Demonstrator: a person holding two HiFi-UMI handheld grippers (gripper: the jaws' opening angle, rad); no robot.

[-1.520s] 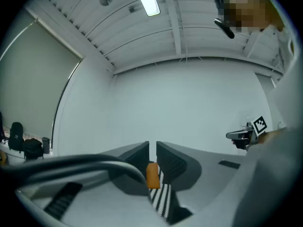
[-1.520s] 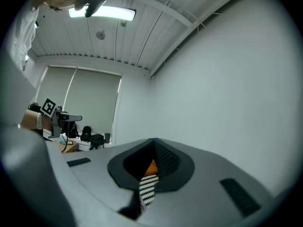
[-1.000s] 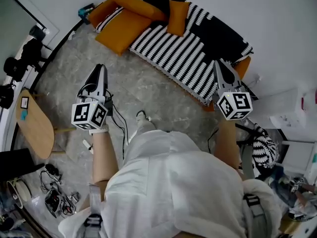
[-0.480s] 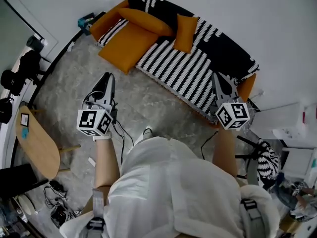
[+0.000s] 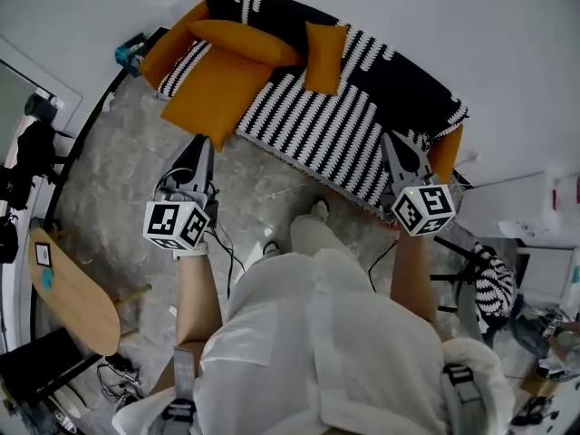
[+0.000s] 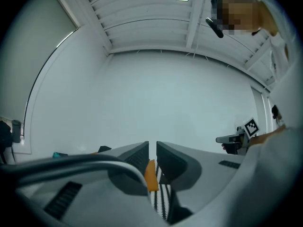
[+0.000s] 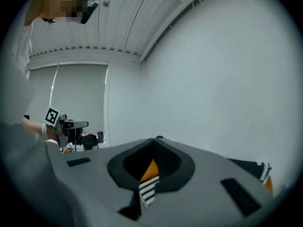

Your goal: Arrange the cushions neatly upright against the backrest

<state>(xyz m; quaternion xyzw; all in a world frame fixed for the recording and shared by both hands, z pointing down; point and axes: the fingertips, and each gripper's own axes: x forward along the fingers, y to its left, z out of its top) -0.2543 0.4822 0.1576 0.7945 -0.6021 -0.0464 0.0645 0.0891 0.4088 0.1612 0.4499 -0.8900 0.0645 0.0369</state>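
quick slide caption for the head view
Person holds left tool and right tool, both empty, facing a black-and-white striped sofa with orange fabric cushions.

Holding grey two-jaw left gripper (image 5: 201, 145) out level, jaws a sliver apart, nothing between. Holding grey two-jaw right gripper (image 5: 392, 140) level alongside, well apart, jaws pressed together.
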